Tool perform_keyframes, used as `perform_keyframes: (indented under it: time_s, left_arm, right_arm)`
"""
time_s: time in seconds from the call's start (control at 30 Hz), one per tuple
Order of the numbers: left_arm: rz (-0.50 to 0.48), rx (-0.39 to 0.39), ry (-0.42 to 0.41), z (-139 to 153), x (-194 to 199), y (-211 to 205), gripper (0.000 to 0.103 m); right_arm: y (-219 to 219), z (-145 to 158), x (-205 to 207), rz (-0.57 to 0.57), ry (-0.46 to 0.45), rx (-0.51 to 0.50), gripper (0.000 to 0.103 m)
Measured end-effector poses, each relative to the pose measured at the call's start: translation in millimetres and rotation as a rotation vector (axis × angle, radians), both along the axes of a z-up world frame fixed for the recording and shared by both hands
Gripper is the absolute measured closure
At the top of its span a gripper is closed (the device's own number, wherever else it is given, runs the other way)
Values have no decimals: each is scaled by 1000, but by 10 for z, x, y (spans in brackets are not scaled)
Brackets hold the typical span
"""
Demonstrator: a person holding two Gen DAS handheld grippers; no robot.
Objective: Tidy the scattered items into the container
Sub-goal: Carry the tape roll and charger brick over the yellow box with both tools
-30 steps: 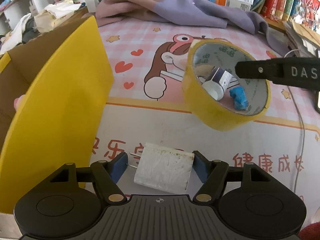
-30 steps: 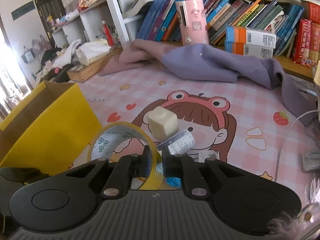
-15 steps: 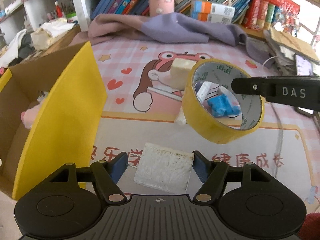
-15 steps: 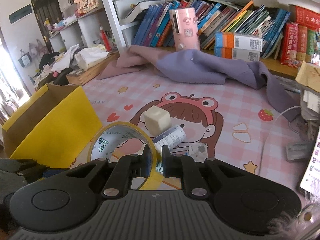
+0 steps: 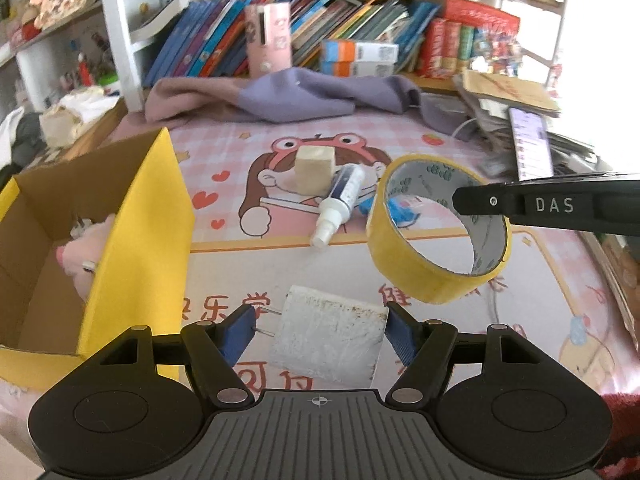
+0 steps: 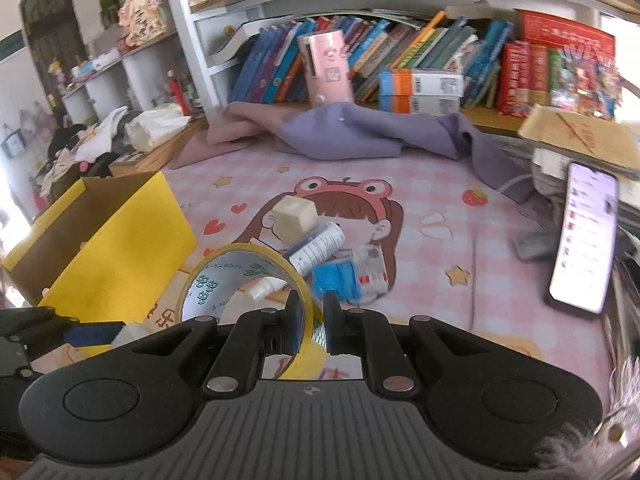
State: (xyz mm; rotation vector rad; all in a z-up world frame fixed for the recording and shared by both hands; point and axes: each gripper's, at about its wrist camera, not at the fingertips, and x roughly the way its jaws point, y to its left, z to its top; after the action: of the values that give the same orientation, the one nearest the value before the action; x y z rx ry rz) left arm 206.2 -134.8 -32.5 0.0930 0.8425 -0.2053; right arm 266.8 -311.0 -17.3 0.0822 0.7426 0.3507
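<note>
My left gripper [image 5: 320,334] is shut on a white charger plug [image 5: 328,340]: the metal prongs rest against the left pad and the body against the right pad, above the mat. My right gripper [image 6: 313,312] is shut on the wall of a yellow tape roll [image 6: 244,280], which hangs in the air. The same tape roll [image 5: 436,236] shows in the left wrist view with a black finger [image 5: 520,204] reaching in. The open yellow cardboard box [image 5: 136,240] stands at the left with a pink item [image 5: 88,256] inside. A beige cube [image 5: 314,168], a white spray bottle [image 5: 340,204] and a blue item [image 6: 334,280] lie on the mat.
A small packet [image 6: 370,268] lies by the blue item. A purple cloth [image 5: 300,96] is bunched at the back below a shelf of books with a pink box [image 6: 326,68]. A lit phone [image 6: 584,236] leans on stacked papers at the right, with a white cable nearby.
Both grippers have risen with their loads and tilted up, so more of the bookshelf shows. The tape roll has drifted right in the left view. Both grips are unchanged.
</note>
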Motion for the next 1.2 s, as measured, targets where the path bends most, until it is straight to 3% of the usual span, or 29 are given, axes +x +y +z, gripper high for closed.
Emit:
perform_keyframes:
  time_s: [0.53, 0.87, 1.2]
  left_arm:
    - [-121, -27, -61, 154, -802, 633, 33]
    - [-75, -46, -65, 171, -1358, 1212, 33]
    - [32, -67, -96, 231, -1725, 1686, 33]
  right_arm:
    - [505, 57, -1088, -159, -10, -32, 93]
    - [1080, 1, -1738, -132, 4, -37, 93]
    - [1604, 54, -2041, -24, -6, -57, 93]
